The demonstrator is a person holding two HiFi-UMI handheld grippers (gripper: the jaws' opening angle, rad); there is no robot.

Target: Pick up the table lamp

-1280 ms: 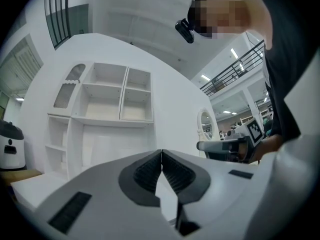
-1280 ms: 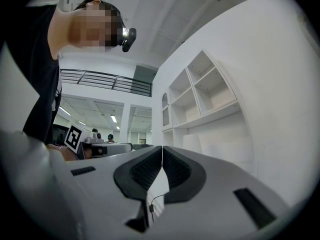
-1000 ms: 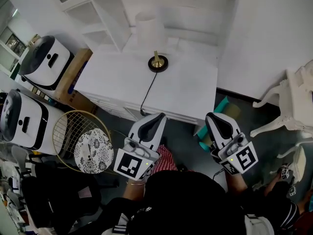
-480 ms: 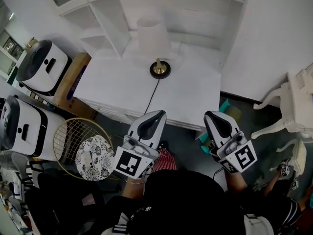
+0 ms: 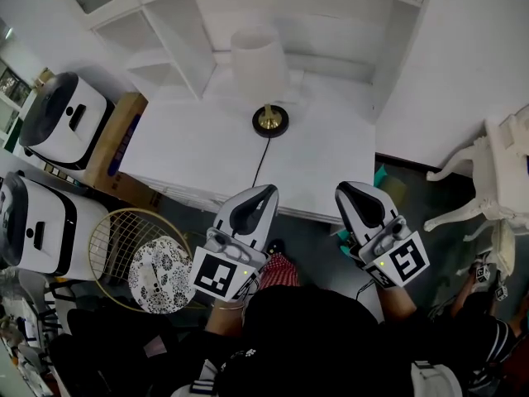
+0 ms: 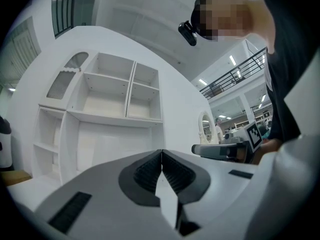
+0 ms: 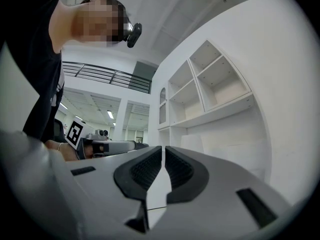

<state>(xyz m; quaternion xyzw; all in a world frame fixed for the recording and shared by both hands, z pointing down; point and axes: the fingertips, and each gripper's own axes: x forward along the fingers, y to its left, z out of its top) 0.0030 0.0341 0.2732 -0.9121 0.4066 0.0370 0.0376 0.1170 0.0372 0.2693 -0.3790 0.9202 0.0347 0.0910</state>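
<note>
Head view: table lamp (image 5: 259, 59) stands at the back of the white desk (image 5: 190, 143); left gripper (image 5: 266, 193) and right gripper (image 5: 345, 190) hover over the desk's near edge, so I judge this the approach; left gripper view: jaws together, empty; right gripper view: likewise closed on nothing; next, one must open and reach the lamp.

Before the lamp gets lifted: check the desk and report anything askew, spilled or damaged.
Nothing stands out. The table lamp appears to stand upright on the white desk, its shade looks whole, and its cord runs from the base over the desk's front edge. No spill or breakage shows.
</note>
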